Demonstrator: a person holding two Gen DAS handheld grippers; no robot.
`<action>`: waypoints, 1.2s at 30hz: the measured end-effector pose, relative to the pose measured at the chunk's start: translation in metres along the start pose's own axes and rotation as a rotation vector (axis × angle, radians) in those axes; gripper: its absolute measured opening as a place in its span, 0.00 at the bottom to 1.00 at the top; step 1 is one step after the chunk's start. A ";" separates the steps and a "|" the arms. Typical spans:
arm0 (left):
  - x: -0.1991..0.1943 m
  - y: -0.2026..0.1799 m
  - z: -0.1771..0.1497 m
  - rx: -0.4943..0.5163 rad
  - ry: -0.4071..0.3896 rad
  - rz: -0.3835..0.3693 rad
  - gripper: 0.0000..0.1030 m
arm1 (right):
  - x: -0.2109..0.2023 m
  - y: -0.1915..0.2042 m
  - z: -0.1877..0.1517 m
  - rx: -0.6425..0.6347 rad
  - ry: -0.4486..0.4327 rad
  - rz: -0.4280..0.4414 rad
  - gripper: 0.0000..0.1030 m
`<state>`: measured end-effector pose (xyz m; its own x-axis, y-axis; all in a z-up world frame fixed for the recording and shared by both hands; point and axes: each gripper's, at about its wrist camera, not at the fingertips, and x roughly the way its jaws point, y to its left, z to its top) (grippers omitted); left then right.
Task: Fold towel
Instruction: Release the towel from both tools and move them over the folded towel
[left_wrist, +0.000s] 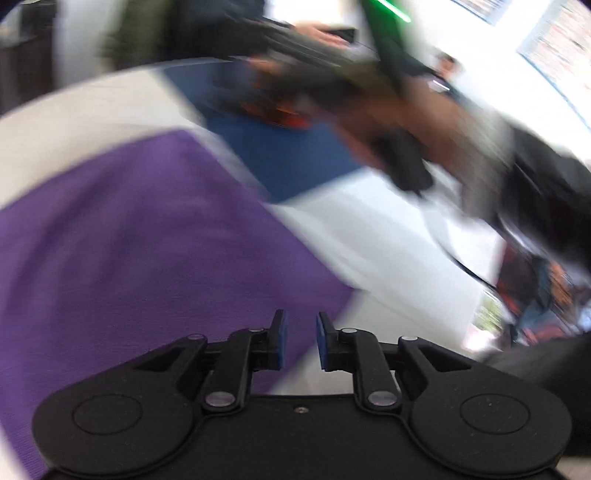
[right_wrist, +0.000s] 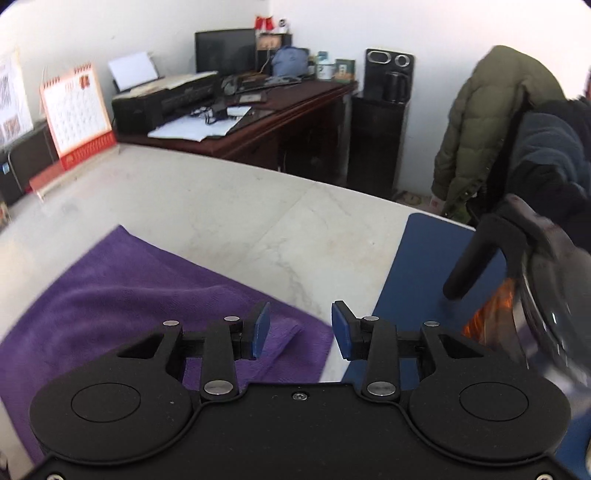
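A purple towel (left_wrist: 147, 240) lies flat on the white marble table (right_wrist: 240, 206). In the right wrist view the towel (right_wrist: 129, 291) shows soft wrinkles and a doubled corner near my fingers. My left gripper (left_wrist: 301, 321) hovers over the towel's right edge, its blue pads a narrow gap apart with nothing between them. My right gripper (right_wrist: 301, 314) stands open above the towel's near right corner, also with nothing between its pads. The left wrist view is heavily blurred.
A blue mat (right_wrist: 413, 280) lies on the table right of the towel, also seen as the blue mat (left_wrist: 280, 162). A dark device with a black handle (right_wrist: 476, 254) hangs over it. Behind stand a cluttered desk (right_wrist: 258, 107), a calendar (right_wrist: 77, 114) and a green jacket (right_wrist: 491, 122).
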<state>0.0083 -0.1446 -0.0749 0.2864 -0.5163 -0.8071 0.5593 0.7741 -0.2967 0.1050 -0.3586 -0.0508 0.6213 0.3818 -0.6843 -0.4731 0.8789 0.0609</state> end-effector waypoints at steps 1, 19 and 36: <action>-0.008 0.026 -0.005 -0.052 -0.016 0.069 0.15 | 0.001 0.010 -0.009 -0.012 0.028 0.003 0.35; -0.034 0.125 -0.057 -0.157 -0.048 0.227 0.14 | 0.031 0.084 -0.034 -0.003 0.206 -0.049 0.36; -0.070 0.125 -0.071 -0.299 -0.012 0.298 0.15 | 0.040 0.182 -0.027 -0.075 0.246 0.073 0.39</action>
<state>0.0028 0.0142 -0.0919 0.4113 -0.2562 -0.8747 0.2008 0.9616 -0.1872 0.0271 -0.1915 -0.0870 0.4179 0.3546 -0.8364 -0.5615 0.8246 0.0690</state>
